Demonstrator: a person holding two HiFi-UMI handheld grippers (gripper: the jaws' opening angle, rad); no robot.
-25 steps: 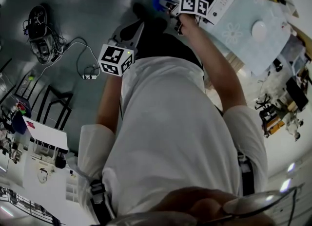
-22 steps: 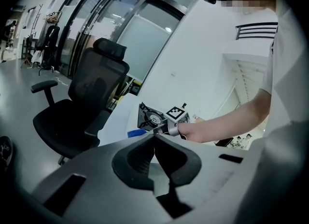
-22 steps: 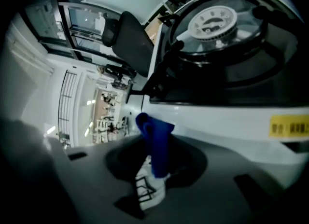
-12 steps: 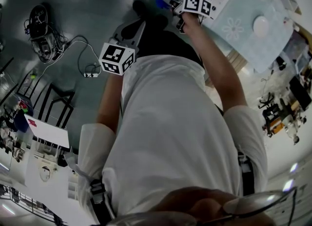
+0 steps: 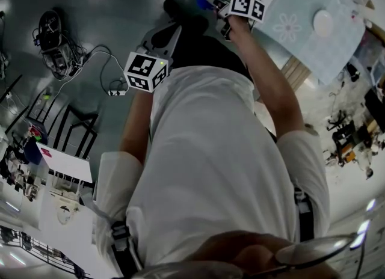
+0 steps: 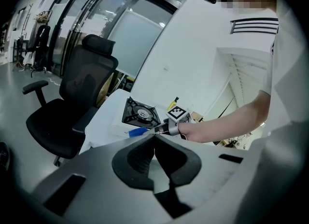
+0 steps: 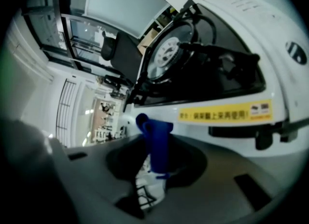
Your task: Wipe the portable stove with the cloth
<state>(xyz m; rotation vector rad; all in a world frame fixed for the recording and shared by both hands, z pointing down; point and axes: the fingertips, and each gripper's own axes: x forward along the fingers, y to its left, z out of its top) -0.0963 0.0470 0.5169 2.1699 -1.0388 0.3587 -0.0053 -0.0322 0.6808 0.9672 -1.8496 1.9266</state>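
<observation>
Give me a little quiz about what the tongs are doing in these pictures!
1. True or false: the left tongs are holding the cloth.
2. What colour is the cloth? A red, B blue, C green.
3. Fill in: the right tongs hold the cloth close to the white ____.
Key: 1 false, the left tongs are shut on nothing; 2 B; 3 stove.

place: office-lab | office chair (image 6: 72, 107) | glass partitions (image 6: 104, 27) | cables (image 5: 107, 55) across grey floor (image 5: 120, 13)
</observation>
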